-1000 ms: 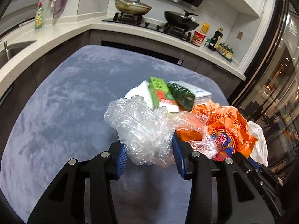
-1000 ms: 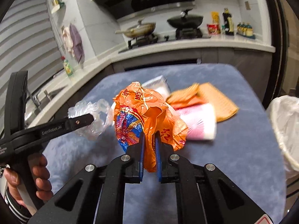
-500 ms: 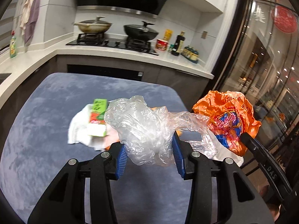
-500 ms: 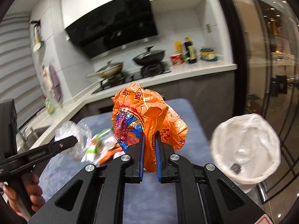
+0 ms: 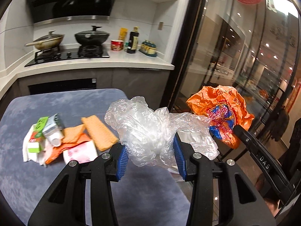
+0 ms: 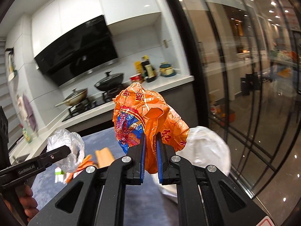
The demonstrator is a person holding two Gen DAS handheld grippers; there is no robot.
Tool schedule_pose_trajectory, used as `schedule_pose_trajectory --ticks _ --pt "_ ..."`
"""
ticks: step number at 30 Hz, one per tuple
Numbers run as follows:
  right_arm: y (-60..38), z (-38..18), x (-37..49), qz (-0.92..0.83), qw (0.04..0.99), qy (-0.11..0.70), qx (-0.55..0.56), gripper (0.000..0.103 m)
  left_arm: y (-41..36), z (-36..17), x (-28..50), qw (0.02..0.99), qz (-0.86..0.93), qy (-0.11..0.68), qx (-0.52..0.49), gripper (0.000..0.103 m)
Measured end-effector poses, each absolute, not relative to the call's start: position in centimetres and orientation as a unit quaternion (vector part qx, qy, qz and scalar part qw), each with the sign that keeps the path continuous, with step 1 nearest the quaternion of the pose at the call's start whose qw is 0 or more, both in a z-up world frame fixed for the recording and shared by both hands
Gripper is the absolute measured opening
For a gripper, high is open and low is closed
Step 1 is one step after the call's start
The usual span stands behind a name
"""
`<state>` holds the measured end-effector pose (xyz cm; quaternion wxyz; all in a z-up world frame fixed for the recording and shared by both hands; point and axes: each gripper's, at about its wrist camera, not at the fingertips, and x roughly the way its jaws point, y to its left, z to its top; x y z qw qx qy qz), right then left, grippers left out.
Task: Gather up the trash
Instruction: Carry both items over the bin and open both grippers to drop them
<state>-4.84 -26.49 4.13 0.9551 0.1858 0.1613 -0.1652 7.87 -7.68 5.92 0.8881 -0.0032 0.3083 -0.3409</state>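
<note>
On the table (image 5: pixel 56 188) left, a pile of wrappers (image 5: pixel 62 141) waits. The left claw (image 5: pixel 150 156) grasps a clear plastic bag (image 5: pixel 146 130); the right claw (image 6: pixel 150 150) is clenched on an orange bag (image 6: pixel 148 116), both lifted, probably for the white-lined bin (image 6: pixel 207 150) at right.

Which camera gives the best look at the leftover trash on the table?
The left wrist view. It shows the pile sharply on the grey table: green carton, orange wrappers, pink packet. In the right wrist view the pile is blurred and partly hidden behind the left gripper and its clear plastic bag.
</note>
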Motion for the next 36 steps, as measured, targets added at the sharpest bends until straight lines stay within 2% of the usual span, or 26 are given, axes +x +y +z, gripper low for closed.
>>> schedule_pose_trajectory --ticks 17,36 --pt "-34.2 0.3 -6.6 -0.214 0.933 0.177 0.229 0.01 -18.6 3.0 7.7 0.861 -0.379 0.335 0.055 0.041" --pt "-37.6 -3.4 -2.0 -0.214 0.92 0.21 0.253 0.012 -23.4 -0.8 10.5 0.848 -0.368 0.372 0.081 0.042"
